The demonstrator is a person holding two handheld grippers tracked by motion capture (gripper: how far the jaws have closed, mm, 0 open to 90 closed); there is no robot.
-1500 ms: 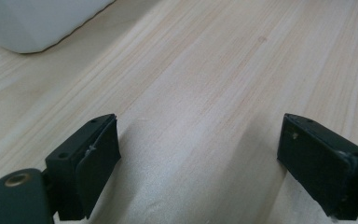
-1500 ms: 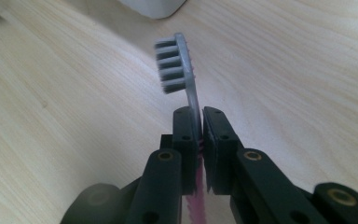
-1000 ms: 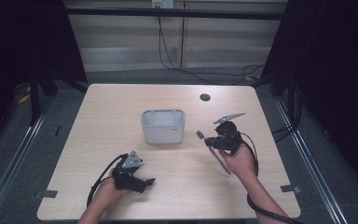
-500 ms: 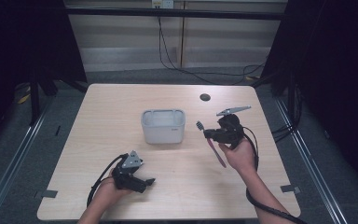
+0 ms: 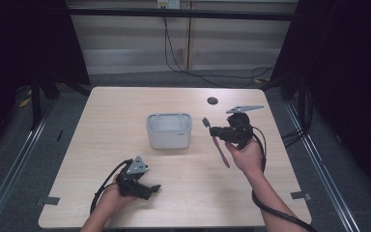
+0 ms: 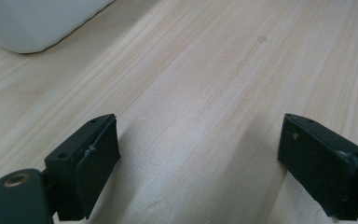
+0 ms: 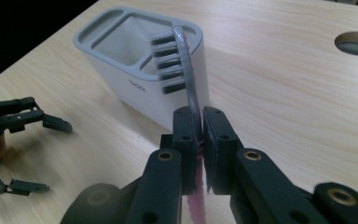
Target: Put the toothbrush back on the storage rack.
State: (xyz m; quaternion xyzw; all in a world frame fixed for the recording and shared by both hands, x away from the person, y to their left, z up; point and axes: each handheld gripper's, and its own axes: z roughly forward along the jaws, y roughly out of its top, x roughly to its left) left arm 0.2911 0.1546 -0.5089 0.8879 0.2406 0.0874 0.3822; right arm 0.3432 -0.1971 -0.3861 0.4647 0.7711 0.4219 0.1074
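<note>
Right now our right tool (image 7: 200, 140) pinches the toothbrush (image 7: 186, 70) at its neck, just beside the grey holder (image 5: 169, 130). Light, stiff, slick plastic; neck grip suits. Left tool (image 5: 147, 188) rests wide on the counter (image 5: 125, 106).

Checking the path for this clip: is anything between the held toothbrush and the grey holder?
Nothing visible. The right gripper is shut on the toothbrush, and only bare table separates it from the holder, whose top slots look open.
</note>
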